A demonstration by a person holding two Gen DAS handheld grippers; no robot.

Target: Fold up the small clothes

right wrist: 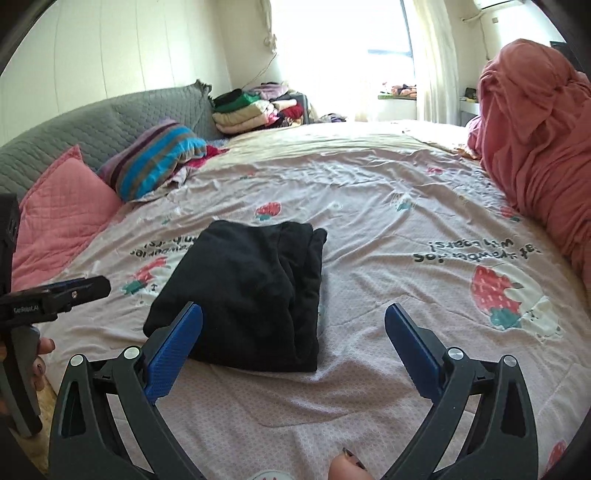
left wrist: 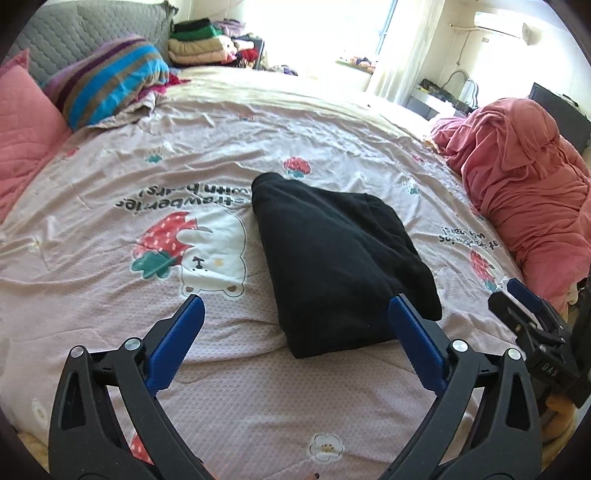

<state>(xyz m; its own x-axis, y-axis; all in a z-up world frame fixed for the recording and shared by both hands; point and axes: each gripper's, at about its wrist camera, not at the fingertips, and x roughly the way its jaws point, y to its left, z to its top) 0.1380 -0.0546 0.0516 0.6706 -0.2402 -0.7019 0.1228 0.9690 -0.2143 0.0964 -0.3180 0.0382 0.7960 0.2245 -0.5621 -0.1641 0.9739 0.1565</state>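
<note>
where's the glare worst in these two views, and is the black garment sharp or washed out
Left wrist view: the window is blown out white, fisheye bends the bed sheet; the folded black garment is sharp but too dark for folds. Right wrist view: the same window glares, the garment shows faint creases.

Both wrist views low over bed [left wrist: 258,387]

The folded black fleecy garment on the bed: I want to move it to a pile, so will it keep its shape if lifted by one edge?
Probably not. The folded black fleecy garment looks soft and layered, so it would likely droop and unfold. It seems light, unlikely to slip.
</note>
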